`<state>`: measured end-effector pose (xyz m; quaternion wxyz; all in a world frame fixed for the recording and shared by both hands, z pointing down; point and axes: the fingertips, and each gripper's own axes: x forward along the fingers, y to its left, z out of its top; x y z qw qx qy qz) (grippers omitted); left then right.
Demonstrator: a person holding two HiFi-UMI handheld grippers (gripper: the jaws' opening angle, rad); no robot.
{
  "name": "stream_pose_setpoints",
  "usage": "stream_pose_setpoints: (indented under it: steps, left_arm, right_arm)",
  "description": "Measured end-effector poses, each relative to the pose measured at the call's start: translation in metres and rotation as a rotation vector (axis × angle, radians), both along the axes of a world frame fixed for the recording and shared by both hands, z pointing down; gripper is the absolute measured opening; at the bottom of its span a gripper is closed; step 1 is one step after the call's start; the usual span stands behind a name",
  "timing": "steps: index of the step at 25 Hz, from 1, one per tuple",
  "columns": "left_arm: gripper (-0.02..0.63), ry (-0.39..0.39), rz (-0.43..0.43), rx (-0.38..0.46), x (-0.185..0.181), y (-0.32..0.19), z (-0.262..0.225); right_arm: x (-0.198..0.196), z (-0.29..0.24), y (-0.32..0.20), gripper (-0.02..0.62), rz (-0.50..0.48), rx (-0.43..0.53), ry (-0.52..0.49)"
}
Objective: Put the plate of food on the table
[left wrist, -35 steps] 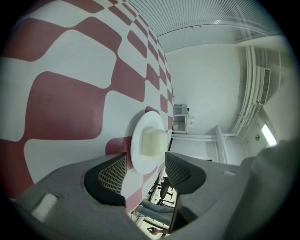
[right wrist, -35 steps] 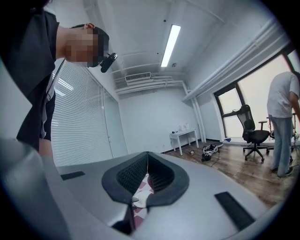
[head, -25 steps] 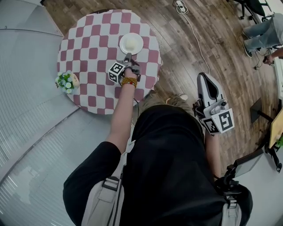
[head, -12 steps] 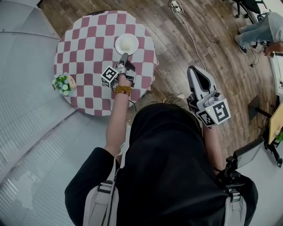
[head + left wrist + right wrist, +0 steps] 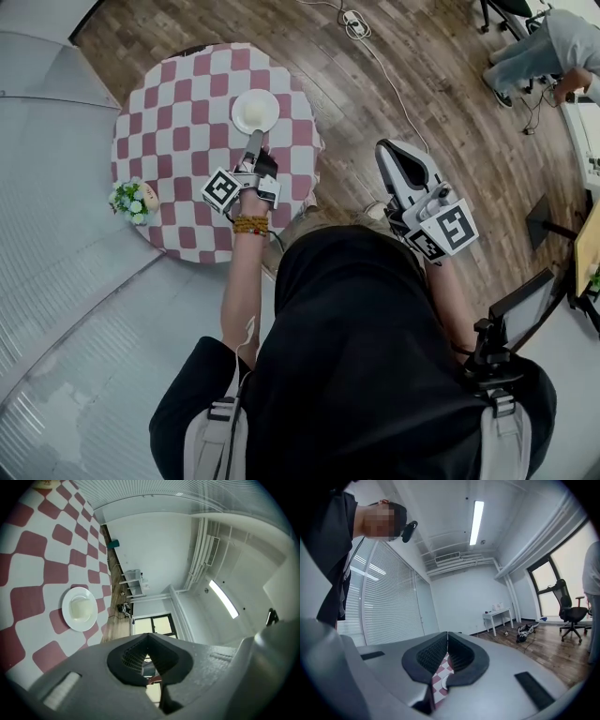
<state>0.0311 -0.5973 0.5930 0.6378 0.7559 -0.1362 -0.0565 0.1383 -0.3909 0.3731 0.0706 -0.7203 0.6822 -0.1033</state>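
Plate of food (image 5: 255, 111) is sitting on the desk (image 5: 178, 131). Left tongs (image 5: 254, 141) beside the plate and right tongs (image 5: 389, 155) well apart from it are hanging closed, empty. Backing off probably remains.

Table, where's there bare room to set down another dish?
Free: the table left of the plate, as far as the flowers at the near-left edge. Crowded: near right, where the left hand-held gripper hangs by the plate.
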Motion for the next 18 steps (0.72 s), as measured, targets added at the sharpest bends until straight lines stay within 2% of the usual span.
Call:
stream_pose_setpoints:
  steps: [6, 8, 10, 13, 18]
  left_arm:
    - [0.003, 0.020, 0.045, 0.117, 0.004, 0.021, -0.039]
    - [0.003, -0.024, 0.046, 0.185, 0.002, 0.024, -0.048]
    - [0.003, -0.069, 0.036, 0.258, -0.003, 0.030, -0.058]
    - [0.003, -0.087, 0.015, 0.362, -0.009, 0.038, -0.077]
    - [0.003, -0.090, -0.050, 0.453, -0.022, 0.044, -0.093]
  right_arm:
    - [0.009, 0.001, 0.006, 0.011, -0.020, 0.018, -0.009]
    - [0.011, 0.000, 0.005, 0.011, -0.040, 0.021, -0.010]
    - [0.012, 0.000, 0.006, 0.012, -0.064, 0.020, -0.009]
    - [0.013, -0.001, 0.009, 0.011, -0.091, 0.025, -0.023]
    - [0.016, 0.009, 0.008, 0.011, -0.128, 0.018, -0.056]
